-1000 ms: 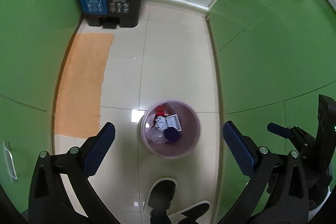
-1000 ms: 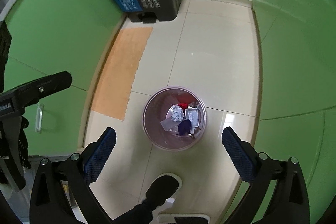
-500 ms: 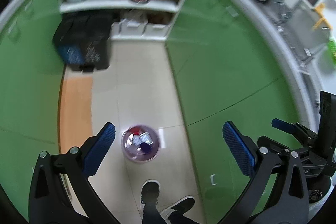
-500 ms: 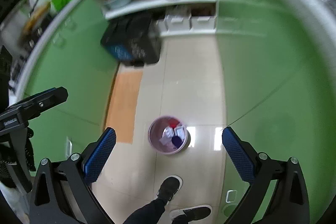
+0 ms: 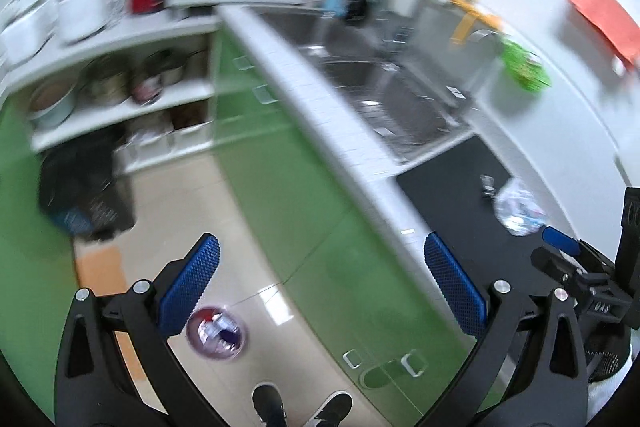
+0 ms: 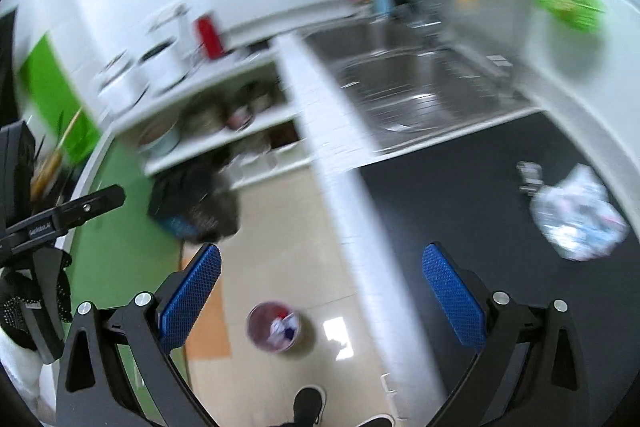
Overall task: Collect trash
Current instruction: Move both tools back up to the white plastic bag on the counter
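Observation:
A crumpled clear plastic bag (image 6: 578, 215) lies on the black counter mat (image 6: 460, 195), with a small grey item (image 6: 529, 174) beside it; the bag also shows in the left wrist view (image 5: 518, 207). A small pink waste bin (image 5: 216, 331) holding scraps stands on the floor far below, also in the right wrist view (image 6: 275, 326). My left gripper (image 5: 320, 283) is open and empty, high above the floor beside the counter edge. My right gripper (image 6: 320, 283) is open and empty, over the counter edge, left of the bag.
A steel sink (image 5: 384, 95) with a tap lies beyond the mat. Green cabinet fronts (image 5: 288, 195) run under the white counter. A dark pedal bin (image 5: 80, 195) and shelves with pots (image 5: 120, 83) stand at the far end. An orange floor mat (image 6: 208, 323) lies near the bin. Both views are motion-blurred.
Both grippers have risen and tilted up from over the pink bin. The counter, sink and plastic bag have come into view, and the bin now looks small and far below.

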